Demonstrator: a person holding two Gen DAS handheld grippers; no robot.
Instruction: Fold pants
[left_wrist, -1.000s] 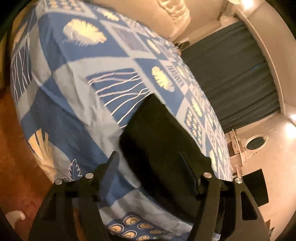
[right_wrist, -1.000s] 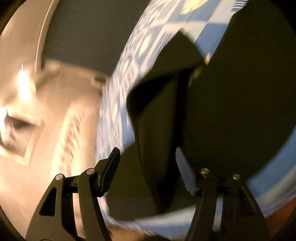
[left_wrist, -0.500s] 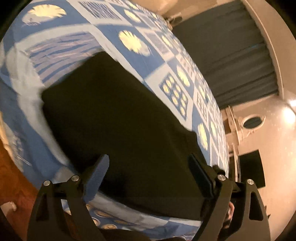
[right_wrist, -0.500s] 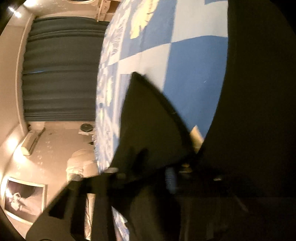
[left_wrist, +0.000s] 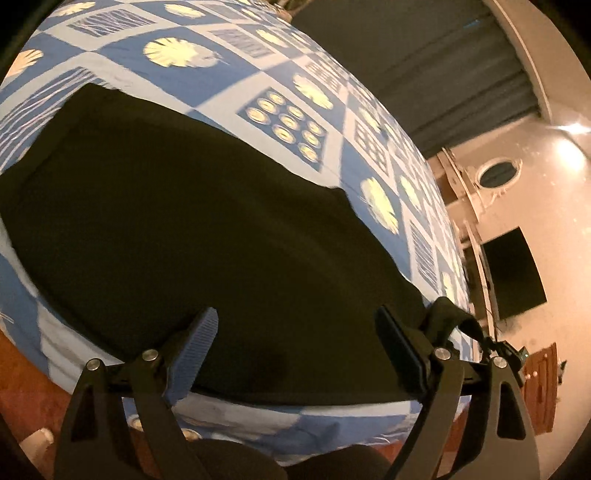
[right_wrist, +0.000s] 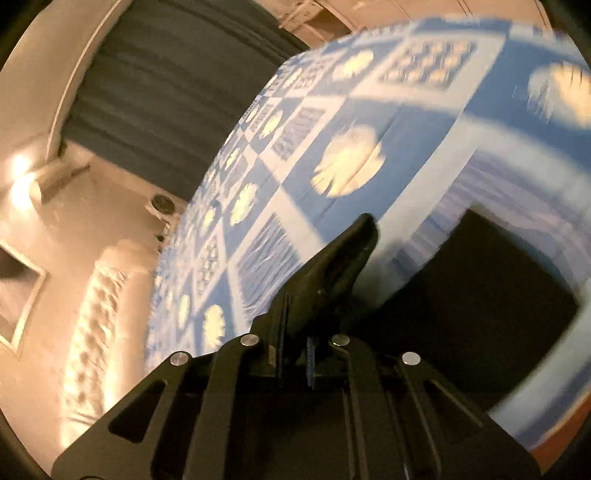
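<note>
My left two-finger gripper (left_wrist: 295, 341): jaws spread wide, nothing between them, hovering just over the near edge of the black fabric pants (left_wrist: 192, 236). Half a second ago it sat further back from that edge; a second ago only a narrow dark fold showed ahead of it.

My right two-finger gripper (right_wrist: 294, 349): jaws pressed together on a raised peak of the same black cloth (right_wrist: 340, 269), lifted off the bed. A second ago these jaws stood apart around the cloth; half a second ago the view was too blurred to tell.

Pants: spread flat and broad across the near side of the blue-and-white patchwork bedspread with cream shell prints (left_wrist: 229, 74), one corner pulled up at the right gripper.

Beyond: dark blue-grey pleated curtain (left_wrist: 436, 62), black wall-mounted screen (left_wrist: 513, 273), cream tufted headboard (right_wrist: 99, 325).

No containers in view.
</note>
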